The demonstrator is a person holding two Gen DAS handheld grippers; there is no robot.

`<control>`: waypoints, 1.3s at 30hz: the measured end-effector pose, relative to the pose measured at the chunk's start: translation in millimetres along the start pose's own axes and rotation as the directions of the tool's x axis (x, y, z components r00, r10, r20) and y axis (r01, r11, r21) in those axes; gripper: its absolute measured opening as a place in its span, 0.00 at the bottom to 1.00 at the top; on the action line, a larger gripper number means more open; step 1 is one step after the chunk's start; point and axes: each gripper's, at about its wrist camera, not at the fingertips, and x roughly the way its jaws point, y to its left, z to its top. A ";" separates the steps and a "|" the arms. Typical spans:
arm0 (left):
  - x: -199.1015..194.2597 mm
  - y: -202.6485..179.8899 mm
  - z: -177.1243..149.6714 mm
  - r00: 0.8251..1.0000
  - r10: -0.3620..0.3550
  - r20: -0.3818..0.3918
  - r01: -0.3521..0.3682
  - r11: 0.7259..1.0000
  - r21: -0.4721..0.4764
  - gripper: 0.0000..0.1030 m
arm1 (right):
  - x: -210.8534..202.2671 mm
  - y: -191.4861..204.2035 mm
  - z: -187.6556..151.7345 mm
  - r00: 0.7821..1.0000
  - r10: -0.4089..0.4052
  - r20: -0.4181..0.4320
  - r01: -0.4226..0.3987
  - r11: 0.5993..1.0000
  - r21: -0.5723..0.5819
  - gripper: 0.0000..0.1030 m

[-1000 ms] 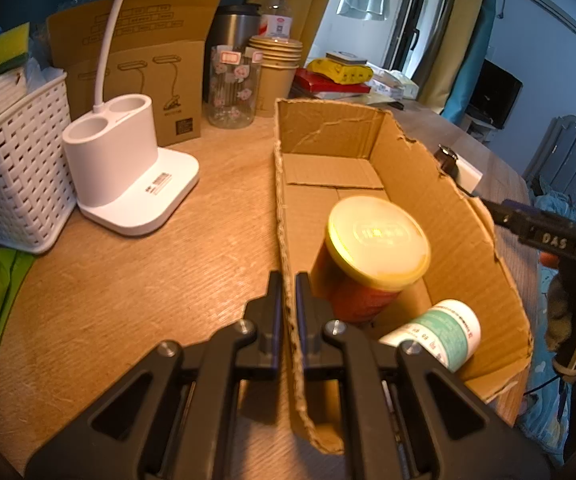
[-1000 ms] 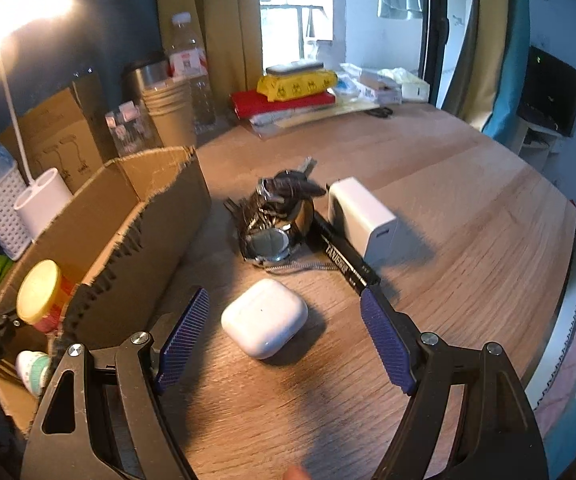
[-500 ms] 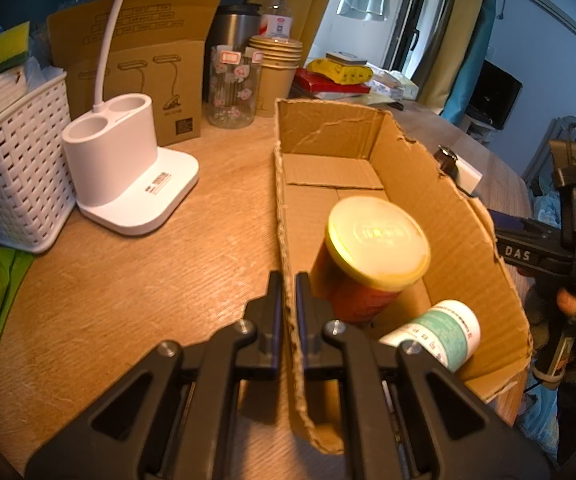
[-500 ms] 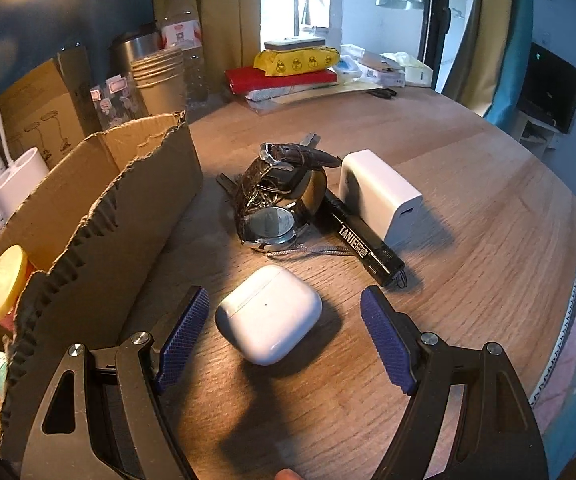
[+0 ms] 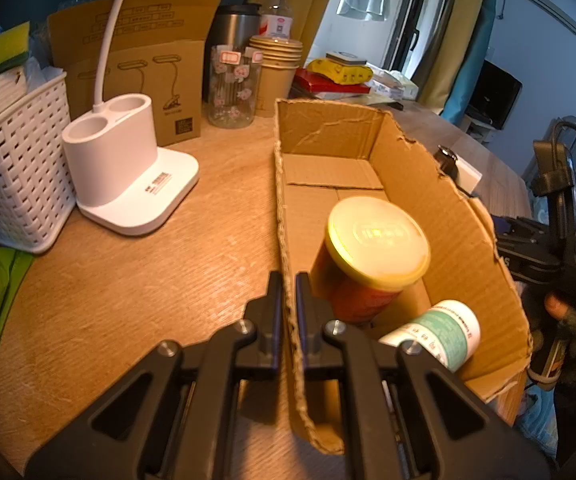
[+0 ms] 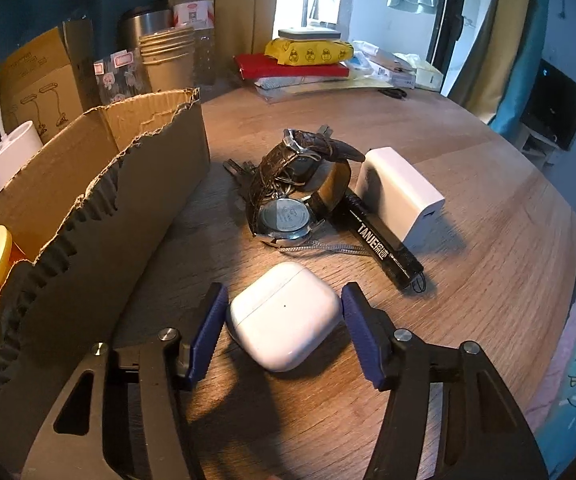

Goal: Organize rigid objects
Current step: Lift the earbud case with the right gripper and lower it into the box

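My left gripper [image 5: 288, 300] is shut on the near left wall of the open cardboard box [image 5: 439, 204]. Inside the box stand a red jar with a yellow lid [image 5: 371, 252] and a white and green bottle [image 5: 439, 332] lying on its side. My right gripper [image 6: 284, 316] is open, its blue pads either side of a white earbud case [image 6: 284, 316] on the wooden table, with small gaps showing. Beyond the case lie a brown-strap wristwatch [image 6: 291, 188], a black pen-like stick [image 6: 383, 248] and a white charger block [image 6: 399, 196]. The box [image 6: 100, 184] stands to the left.
A white lamp base [image 5: 124, 172], a white basket [image 5: 16, 172], a lamp carton [image 5: 144, 80], a glass jar [image 5: 232, 88] and stacked paper cups [image 5: 276, 72] stand behind the box. Books and yellow packs [image 6: 303, 60] lie at the table's far side. The table edge [image 6: 567, 280] curves at right.
My right gripper has moved forward and down, so the earbud case now sits between its pads, and the pads have narrowed. My left gripper has stayed clamped on the box wall.
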 end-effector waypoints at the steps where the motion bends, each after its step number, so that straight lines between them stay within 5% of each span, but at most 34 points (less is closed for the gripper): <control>1: 0.1 -0.2 0.2 1.000 0.000 0.000 0.000 1.000 0.000 0.07 | -0.3 -0.5 -0.3 1.000 0.003 0.001 -0.003 1.000 0.001 0.60; 16: 0.3 0.3 0.3 1.000 0.000 0.001 0.000 1.000 0.000 0.07 | -34.6 -4.0 4.5 0.995 0.061 0.073 -0.063 0.998 0.017 0.60; 29: 0.2 0.8 -0.1 1.000 -0.001 0.001 0.001 1.000 -0.001 0.07 | -93.3 29.1 26.7 0.971 0.161 0.175 -0.151 0.986 -0.064 0.60; 39: 0.2 1.1 -0.2 1.000 -0.001 0.002 0.001 1.000 -0.001 0.07 | -101.7 57.8 27.2 0.960 0.220 0.173 -0.198 0.971 -0.131 0.60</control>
